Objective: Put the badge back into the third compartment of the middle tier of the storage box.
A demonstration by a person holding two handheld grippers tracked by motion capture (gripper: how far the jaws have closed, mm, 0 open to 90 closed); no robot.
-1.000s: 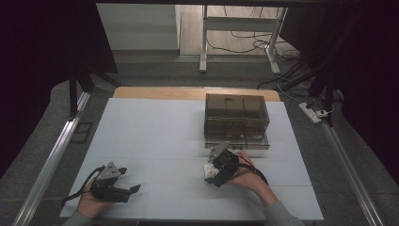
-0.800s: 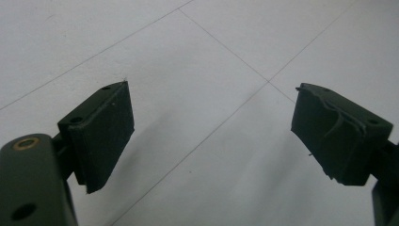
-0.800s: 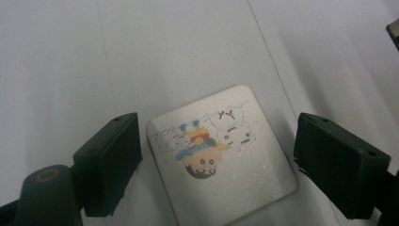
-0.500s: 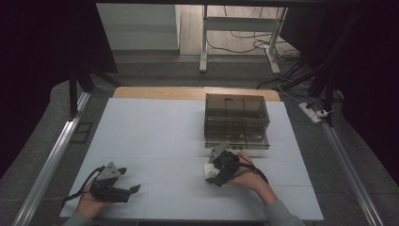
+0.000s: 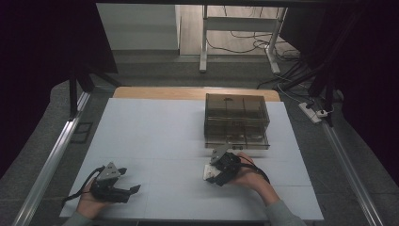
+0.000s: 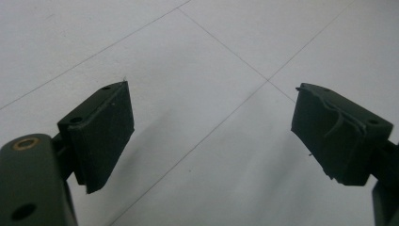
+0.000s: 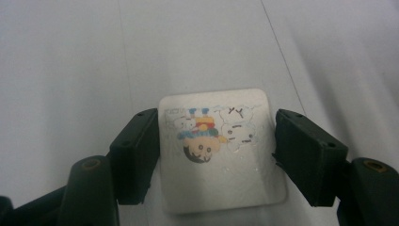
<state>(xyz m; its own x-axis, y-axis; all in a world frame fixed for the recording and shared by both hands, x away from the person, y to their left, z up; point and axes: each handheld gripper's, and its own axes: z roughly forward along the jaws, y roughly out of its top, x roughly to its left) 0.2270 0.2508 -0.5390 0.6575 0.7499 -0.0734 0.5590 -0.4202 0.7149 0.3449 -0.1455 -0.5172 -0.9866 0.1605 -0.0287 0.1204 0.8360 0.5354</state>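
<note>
While my two hands rest low on the white table (image 5: 155, 127), the largest thing on it, a smoked-plastic organiser box (image 5: 236, 120) with compartments, stands toward the far right side, close beyond my right hand (image 5: 251, 176). My right gripper (image 5: 217, 175) points down at the tabletop just in front of that box, and my left gripper (image 5: 131, 189) lies well apart from it near the table's front left corner, its cable looping behind my left hand (image 5: 89, 202). Seen from the left gripper view, my left claw's pads (image 6: 106, 132) stand wide apart over bare table, nothing between them. Smallest of all is the white square card (image 7: 219, 148) with rounded corners and a cartoon picture, lying flat on the table between my right claw's pads (image 7: 136, 153). Those jaws have just been closing around it: one pad meets the card's edge, while the other sits right at the opposite edge, and I cannot tell whether it presses yet.
</note>
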